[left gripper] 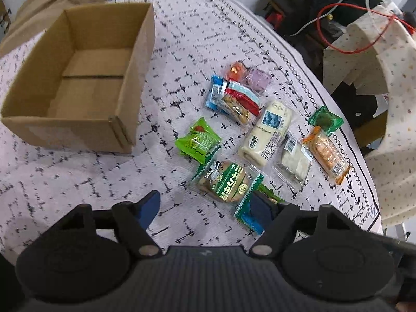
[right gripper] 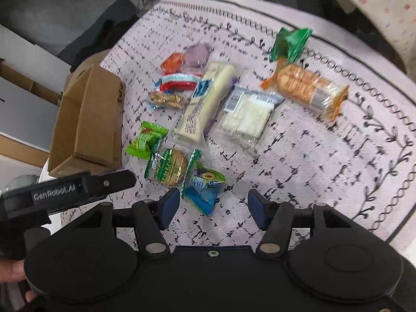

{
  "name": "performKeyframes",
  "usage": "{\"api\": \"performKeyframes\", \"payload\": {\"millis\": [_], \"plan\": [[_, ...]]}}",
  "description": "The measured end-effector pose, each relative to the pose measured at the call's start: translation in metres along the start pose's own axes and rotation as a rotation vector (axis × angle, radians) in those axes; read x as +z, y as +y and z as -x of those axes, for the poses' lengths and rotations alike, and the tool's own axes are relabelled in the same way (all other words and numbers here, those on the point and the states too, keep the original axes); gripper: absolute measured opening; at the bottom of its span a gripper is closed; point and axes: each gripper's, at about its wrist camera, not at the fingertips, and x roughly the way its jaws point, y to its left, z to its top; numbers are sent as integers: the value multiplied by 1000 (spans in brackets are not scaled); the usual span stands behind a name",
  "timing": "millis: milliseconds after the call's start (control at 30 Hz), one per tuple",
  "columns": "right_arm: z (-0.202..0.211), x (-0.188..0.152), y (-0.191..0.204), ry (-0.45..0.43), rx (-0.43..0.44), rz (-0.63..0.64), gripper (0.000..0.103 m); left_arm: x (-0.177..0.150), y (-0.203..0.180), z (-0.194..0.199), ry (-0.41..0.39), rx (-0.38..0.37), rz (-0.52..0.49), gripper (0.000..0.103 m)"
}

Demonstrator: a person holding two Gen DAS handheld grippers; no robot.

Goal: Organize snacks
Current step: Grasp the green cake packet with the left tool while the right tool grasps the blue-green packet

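An empty cardboard box (left gripper: 78, 83) stands on the patterned cloth at the left; it also shows in the right wrist view (right gripper: 88, 119). Several wrapped snacks lie to its right: a bright green packet (left gripper: 199, 141), a round green-labelled cake (left gripper: 223, 182), a long white bar (left gripper: 267, 132), a clear pack of white pieces (left gripper: 295, 158), an orange cracker pack (left gripper: 326, 153). My left gripper (left gripper: 205, 208) is open and empty, just before the round cake. My right gripper (right gripper: 213, 205) is open and empty, over a blue-green packet (right gripper: 205, 189).
The table's cloth (left gripper: 78, 187) ends in a curved edge at the right (left gripper: 364, 171). A dotted fabric (left gripper: 390, 104) and red cable (left gripper: 338, 26) hang beyond it. The left gripper's body (right gripper: 65, 189) shows at the left of the right wrist view.
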Motion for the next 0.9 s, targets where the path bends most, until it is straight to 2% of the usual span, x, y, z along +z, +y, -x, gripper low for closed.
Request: {"api": "performKeyframes", "payload": {"millis": [67,467,633,700,733,900], "plan": [[-9,1,0,16,1,-10,51,4,-1,-9,19,0,22,74],[-43,5,-2,62,-4,-43,44,13,-8,-49,89,-17,157,74],[-54,8,3,49,-8,-42,44,15,-11,-61,97,-33,212,74],[-57,9,4,37,-6,-50,40,16,-12,-66,100,-29,231,74],[-58,9,5,29,8,-50,31,17,-12,-68,102,-29,240,74],[-57,8,7,-3,-2,-68,29,17,-12,-77,97,-13,274,74]]}}
